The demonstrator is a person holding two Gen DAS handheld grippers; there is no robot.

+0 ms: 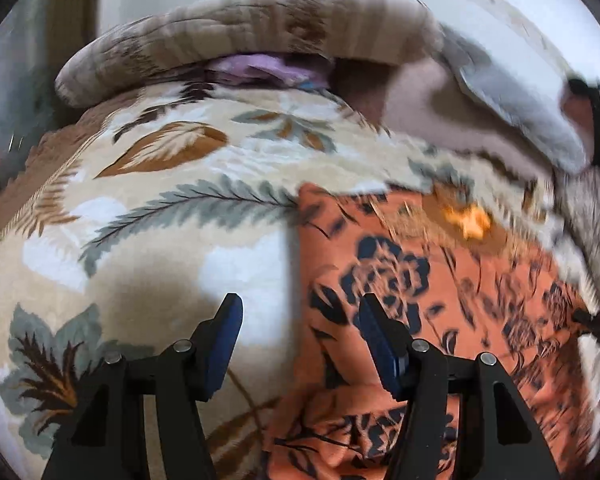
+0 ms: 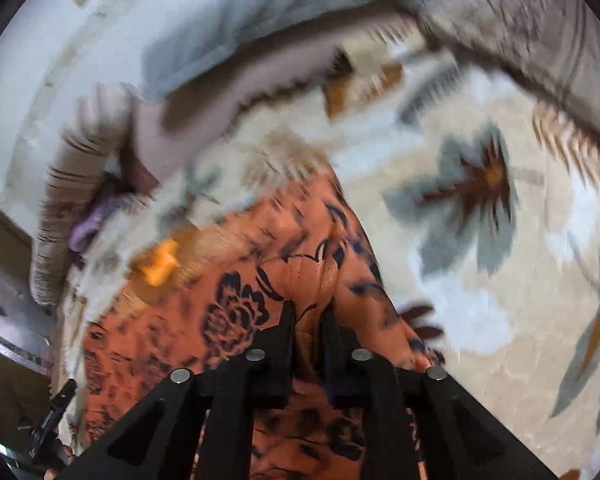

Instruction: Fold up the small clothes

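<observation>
An orange garment with a dark blue flower print (image 1: 440,280) lies on a cream bedspread with a leaf pattern (image 1: 160,200). My left gripper (image 1: 300,312) hovers open over the garment's left edge. That edge runs between its blue-padded fingers, and the pads do not touch the cloth. In the right wrist view my right gripper (image 2: 308,314) is shut on a raised fold of the orange garment (image 2: 236,280), which bunches up between the narrow black fingers. A bright orange patch (image 2: 160,264) shows near the garment's far edge. Both views are blurred.
A brown striped bolster (image 1: 240,40) lies along the far side of the bed, with purple cloth (image 1: 260,70) tucked under it. A pale grey pillow (image 1: 520,112) and pinkish cloth (image 1: 420,96) lie at the back right. The bedspread (image 2: 500,240) stretches wide beside the garment.
</observation>
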